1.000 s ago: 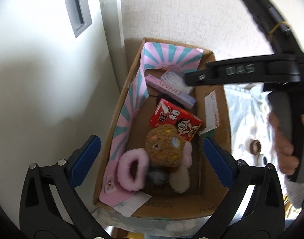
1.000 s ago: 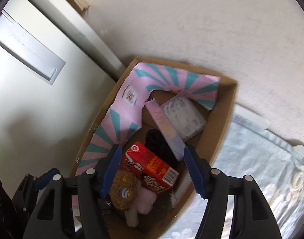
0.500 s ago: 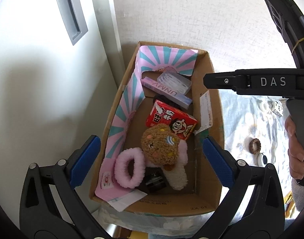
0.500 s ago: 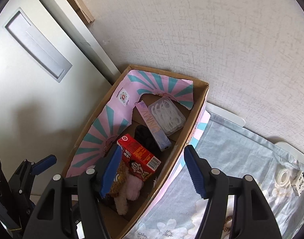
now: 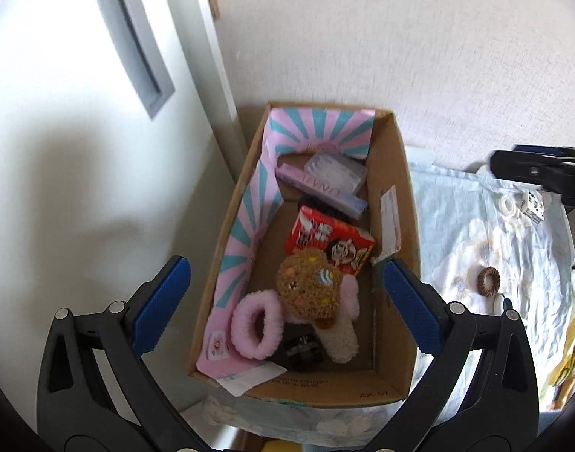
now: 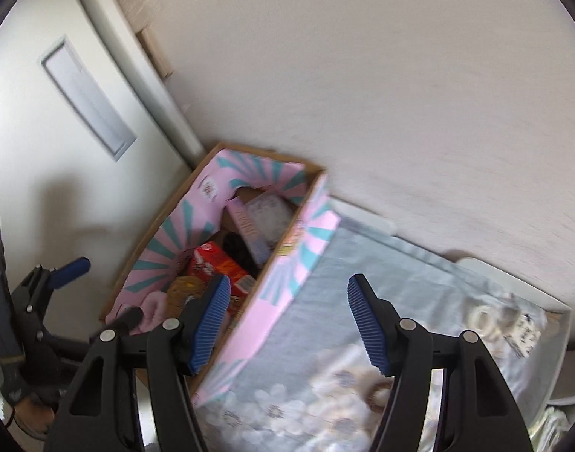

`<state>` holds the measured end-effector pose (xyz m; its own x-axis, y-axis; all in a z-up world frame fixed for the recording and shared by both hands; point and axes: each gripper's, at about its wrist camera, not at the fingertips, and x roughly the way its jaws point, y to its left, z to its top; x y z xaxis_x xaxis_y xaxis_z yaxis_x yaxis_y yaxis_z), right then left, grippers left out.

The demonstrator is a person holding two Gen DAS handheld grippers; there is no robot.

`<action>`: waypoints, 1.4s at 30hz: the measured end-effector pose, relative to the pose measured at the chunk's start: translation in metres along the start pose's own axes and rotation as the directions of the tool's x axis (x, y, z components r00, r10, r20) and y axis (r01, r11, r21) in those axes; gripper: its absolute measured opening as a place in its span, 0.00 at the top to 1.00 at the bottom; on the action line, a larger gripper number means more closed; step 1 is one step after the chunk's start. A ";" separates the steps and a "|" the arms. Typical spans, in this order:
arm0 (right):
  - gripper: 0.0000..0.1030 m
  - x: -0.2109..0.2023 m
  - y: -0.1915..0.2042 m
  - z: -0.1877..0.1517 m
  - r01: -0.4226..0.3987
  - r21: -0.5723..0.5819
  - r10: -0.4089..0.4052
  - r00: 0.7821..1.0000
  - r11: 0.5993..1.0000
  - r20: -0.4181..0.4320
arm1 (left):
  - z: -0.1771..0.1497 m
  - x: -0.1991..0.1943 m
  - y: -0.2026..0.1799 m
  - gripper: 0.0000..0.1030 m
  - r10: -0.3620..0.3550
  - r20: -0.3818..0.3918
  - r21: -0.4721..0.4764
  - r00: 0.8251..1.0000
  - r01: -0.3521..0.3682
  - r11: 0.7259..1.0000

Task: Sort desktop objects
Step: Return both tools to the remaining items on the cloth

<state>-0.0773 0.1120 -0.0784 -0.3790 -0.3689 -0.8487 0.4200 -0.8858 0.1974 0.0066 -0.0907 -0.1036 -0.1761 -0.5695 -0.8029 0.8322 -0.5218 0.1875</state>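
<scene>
A cardboard box lined with pink and teal paper holds a pink fuzzy scrunchie, a brown cookie plush, a red snack box, a purple carton and a clear plastic case. My left gripper hovers open above the box's near end, nothing between its fingers. My right gripper stands open and empty over the box's right wall and the blue floral cloth. A brown hair tie, a tape roll and a small white cube lie on the cloth.
A white door with a recessed handle stands left of the box, and a textured wall runs behind it. A small black item sits at the box's near end. In the right wrist view the left gripper shows at the far left.
My right gripper has swung right and up, from above the box's inside to over its right wall and the cloth. My left gripper has drawn back a little, so the box looks smaller.
</scene>
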 end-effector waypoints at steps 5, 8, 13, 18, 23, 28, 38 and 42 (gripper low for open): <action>0.41 -0.039 -0.044 -0.013 0.047 0.076 -0.052 0.997 0.996 0.060 | 0.013 -0.018 -0.020 0.01 -0.023 0.047 0.036 0.999 0.022 0.999; 0.41 -0.062 -0.072 -0.027 0.081 0.128 -0.093 0.992 0.988 0.089 | 0.017 -0.027 -0.042 0.01 -0.048 0.063 0.076 0.997 0.043 0.996; 0.41 -0.095 -0.116 -0.057 0.111 0.231 -0.142 0.983 0.967 0.119 | 0.020 -0.041 -0.093 0.01 -0.102 0.086 0.160 0.991 0.087 0.983; 0.40 -0.112 -0.144 -0.096 0.184 0.281 -0.223 0.968 0.942 0.114 | 0.016 -0.036 -0.144 0.01 -0.146 0.045 0.271 0.988 0.128 0.954; 0.40 -0.098 -0.137 -0.134 0.303 0.174 -0.315 0.948 0.937 0.044 | 0.010 -0.017 -0.179 0.01 -0.168 -0.019 0.299 0.986 0.165 0.940; 0.40 -0.073 -0.121 -0.162 0.225 0.103 -0.224 0.974 0.969 -0.019 | 0.004 0.003 -0.207 0.01 -0.188 -0.093 0.281 0.978 0.207 0.937; 0.40 -0.026 -0.107 -0.192 0.159 0.057 -0.154 0.985 0.986 -0.082 | -0.008 0.049 -0.239 0.01 -0.153 -0.194 0.273 0.969 0.203 0.940; 0.40 -0.010 -0.102 -0.202 0.135 0.038 -0.131 0.987 0.990 -0.097 | -0.013 0.069 -0.246 0.01 -0.156 -0.225 0.257 0.962 0.213 0.943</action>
<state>0.0506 0.2629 -0.1893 -0.3492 -0.2207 -0.9107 0.3334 -0.9375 0.0994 -0.2030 0.0067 -0.2124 -0.1806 -0.3231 -0.9290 0.6117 -0.7765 0.1512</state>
